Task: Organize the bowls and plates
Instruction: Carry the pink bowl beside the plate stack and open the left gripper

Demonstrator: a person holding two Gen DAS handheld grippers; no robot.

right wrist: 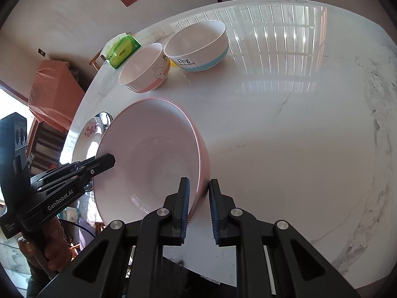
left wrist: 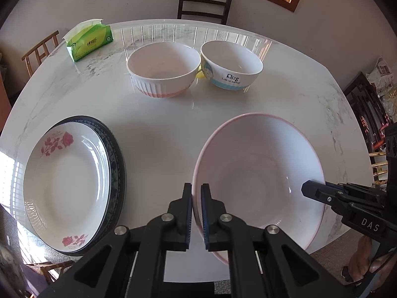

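I have the big pink-rimmed bowl (left wrist: 260, 173) gripped on both sides: my left claw (left wrist: 196, 213) is clamped narrow on its left rim, one pad inside and one outside the wall, and my right claw (right wrist: 199, 211) pinches the opposite rim the same way. The bowl sits at the near right of the white marble surface (left wrist: 161, 124); whether its base touches the surface I cannot tell. It is empty inside. Farther back stand two smaller bowls side by side, rims just touching: the ribbed bowl with a pink band (left wrist: 163, 68) on the left, which shows a rabbit drawing from my right camera, and the bowl with a blue band (left wrist: 232, 64) on the right, lettered "Dog". Both are empty as well. At the near left, a white plate with red roses (left wrist: 67, 186) lies stacked on a dark patterned plate (left wrist: 119, 164), nothing on it. A green tissue pack (left wrist: 89, 41) rests at the far left edge, well apart from the dishes.
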